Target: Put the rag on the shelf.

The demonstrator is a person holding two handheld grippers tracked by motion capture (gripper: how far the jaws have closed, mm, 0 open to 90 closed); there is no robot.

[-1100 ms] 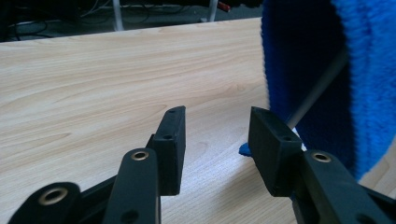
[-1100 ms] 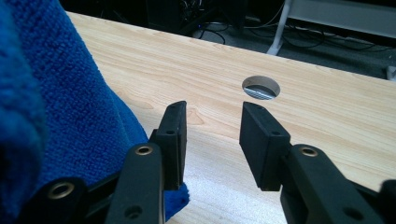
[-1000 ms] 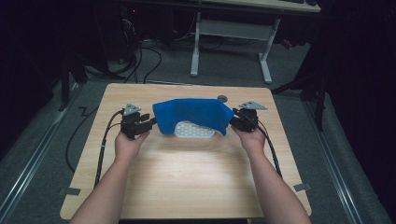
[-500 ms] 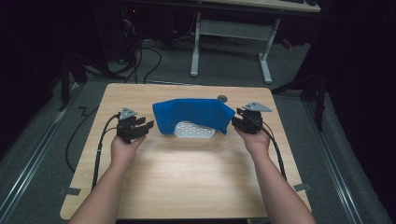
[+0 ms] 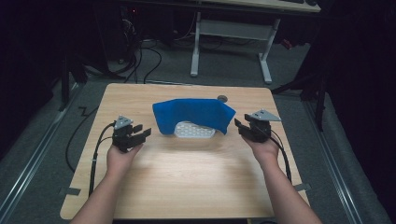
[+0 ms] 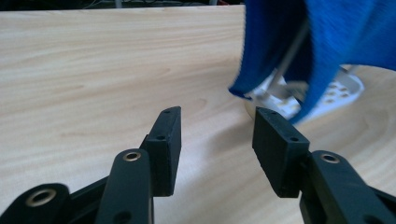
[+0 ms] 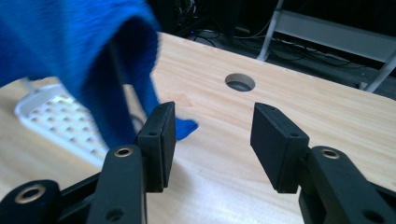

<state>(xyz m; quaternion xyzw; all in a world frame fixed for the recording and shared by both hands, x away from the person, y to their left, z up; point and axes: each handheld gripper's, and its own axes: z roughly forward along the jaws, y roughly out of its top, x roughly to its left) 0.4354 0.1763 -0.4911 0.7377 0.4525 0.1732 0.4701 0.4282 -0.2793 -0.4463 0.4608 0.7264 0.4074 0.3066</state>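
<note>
A blue cloth point(image 5: 194, 114) hangs draped over a white perforated stand point(image 5: 195, 131) at the table's middle back. My left gripper point(image 5: 143, 134) is to the left of the cloth and clear of it, open; its jaws have just been opening with nothing between them. In the left gripper view point(image 6: 217, 117) the cloth's edge point(image 6: 345, 32) and the stand point(image 6: 346, 88) lie ahead to the right. My right gripper point(image 5: 238, 125) is just right of the cloth, open, its jaws also just opening and empty. In the right gripper view point(image 7: 214, 112) the cloth point(image 7: 70, 42) hangs at the left over the stand point(image 7: 51, 116).
The wooden table point(image 5: 196, 177) has a round cable hole point(image 5: 222, 98) behind the cloth, also ahead of the right gripper point(image 7: 240, 82). Black cables trail from both grippers over the table's sides. A white-legged desk point(image 5: 233, 32) stands beyond on the dark floor.
Both hands have drawn outward from the cloth, the left one to the left, the right one to the right. Both pairs of jaws stand wider. The cloth stays draped on the stand.
</note>
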